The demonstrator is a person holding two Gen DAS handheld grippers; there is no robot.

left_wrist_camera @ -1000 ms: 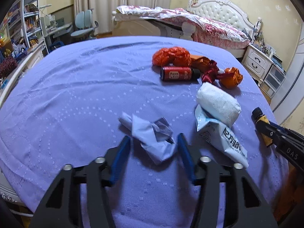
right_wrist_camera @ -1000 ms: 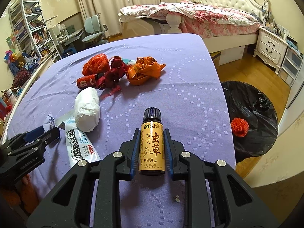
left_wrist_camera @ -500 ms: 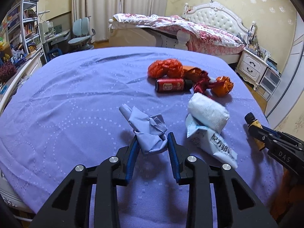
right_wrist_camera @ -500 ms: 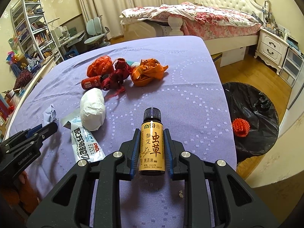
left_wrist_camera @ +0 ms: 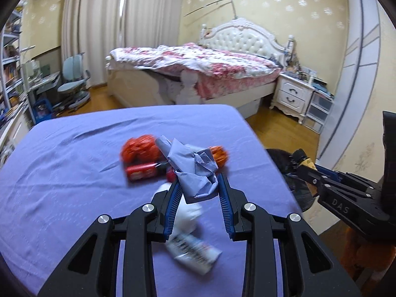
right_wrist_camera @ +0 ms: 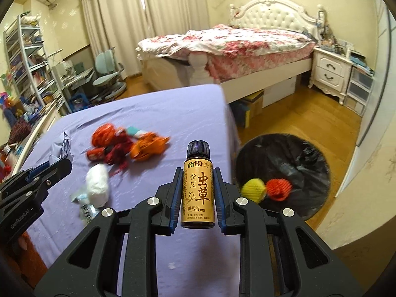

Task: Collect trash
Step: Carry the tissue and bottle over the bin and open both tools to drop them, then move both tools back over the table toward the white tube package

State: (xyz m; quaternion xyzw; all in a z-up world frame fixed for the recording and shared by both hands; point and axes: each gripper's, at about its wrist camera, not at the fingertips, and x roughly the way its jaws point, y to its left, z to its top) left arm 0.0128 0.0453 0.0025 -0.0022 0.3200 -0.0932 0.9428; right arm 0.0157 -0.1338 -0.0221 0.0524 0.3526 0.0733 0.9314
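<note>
Trash bin [right_wrist_camera: 309, 173] on floor, right of table [right_wrist_camera: 160, 113] holding trash pile [right_wrist_camera: 123, 146].

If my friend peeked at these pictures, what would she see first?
Probably the golden bottle with the black cap, pinched in the right gripper in the middle of its view. Next, the crumpled blue paper squeezed in the left gripper above the purple table. Then the black trash bin on the floor, holding a yellow ball and a red ball.
</note>
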